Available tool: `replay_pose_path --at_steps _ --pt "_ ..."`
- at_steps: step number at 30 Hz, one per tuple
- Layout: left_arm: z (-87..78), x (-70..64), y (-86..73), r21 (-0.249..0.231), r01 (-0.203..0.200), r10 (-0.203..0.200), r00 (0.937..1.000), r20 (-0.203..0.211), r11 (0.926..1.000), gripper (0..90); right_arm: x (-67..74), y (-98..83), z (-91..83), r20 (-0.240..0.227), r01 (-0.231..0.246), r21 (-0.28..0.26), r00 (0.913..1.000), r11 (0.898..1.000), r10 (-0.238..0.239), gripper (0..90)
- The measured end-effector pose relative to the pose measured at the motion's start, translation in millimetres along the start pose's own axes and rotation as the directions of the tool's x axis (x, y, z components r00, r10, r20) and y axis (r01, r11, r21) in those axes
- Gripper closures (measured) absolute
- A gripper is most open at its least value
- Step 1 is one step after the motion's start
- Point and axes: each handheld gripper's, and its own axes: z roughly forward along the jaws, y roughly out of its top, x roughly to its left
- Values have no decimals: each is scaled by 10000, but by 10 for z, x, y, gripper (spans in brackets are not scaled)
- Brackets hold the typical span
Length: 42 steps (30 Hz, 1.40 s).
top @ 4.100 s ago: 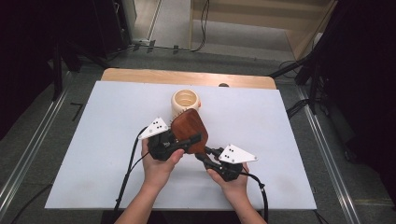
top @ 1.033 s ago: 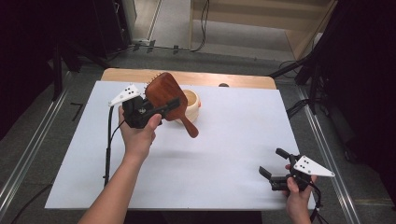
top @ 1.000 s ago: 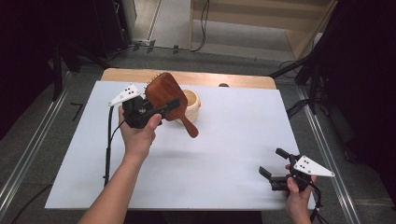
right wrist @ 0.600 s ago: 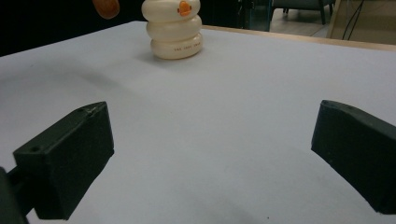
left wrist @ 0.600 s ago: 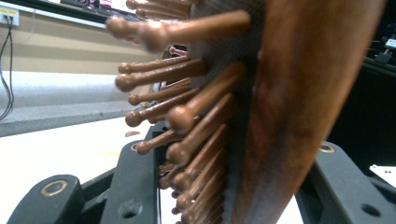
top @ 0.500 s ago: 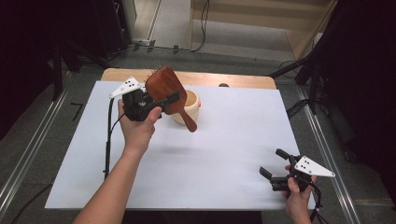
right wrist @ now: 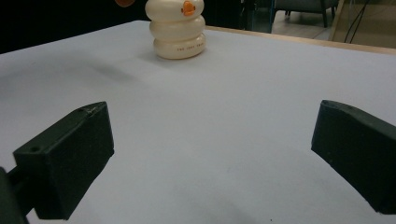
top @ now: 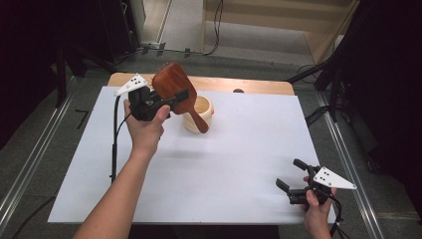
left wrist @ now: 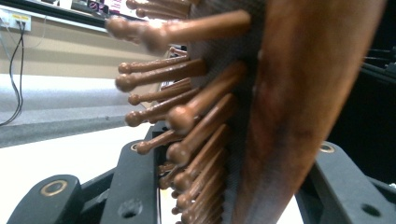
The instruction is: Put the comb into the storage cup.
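Near the bench's far left corner, the left gripper point(top: 166, 102) has its fingers pinching the wooden hairbrush point(top: 175, 89) above the cream holder point(top: 198, 114), so its handle should be tipped down squarely into the mouth, while the right gripper point(top: 293, 180) waits, fingers spread.

Bright even overhead light, dark surroundings, close-up bristles blurred.

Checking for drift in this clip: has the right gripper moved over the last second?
No. In the high view the right gripper sits at the same spot near the near-right corner of the white mat, open and empty.
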Motion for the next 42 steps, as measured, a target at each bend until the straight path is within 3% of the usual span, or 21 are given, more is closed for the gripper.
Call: replay_pose_path --at_steps 21,42 --pt "80 140 105 -159 -17 8 9986 -531 9999 566 6 -1 11 -53 84 10 10000 10000 -84 0" --pt "235 226 202 -354 -11 -34 9920 -1262 9994 565 4 -1 18 -63 82 27 9999 10000 -82 0"
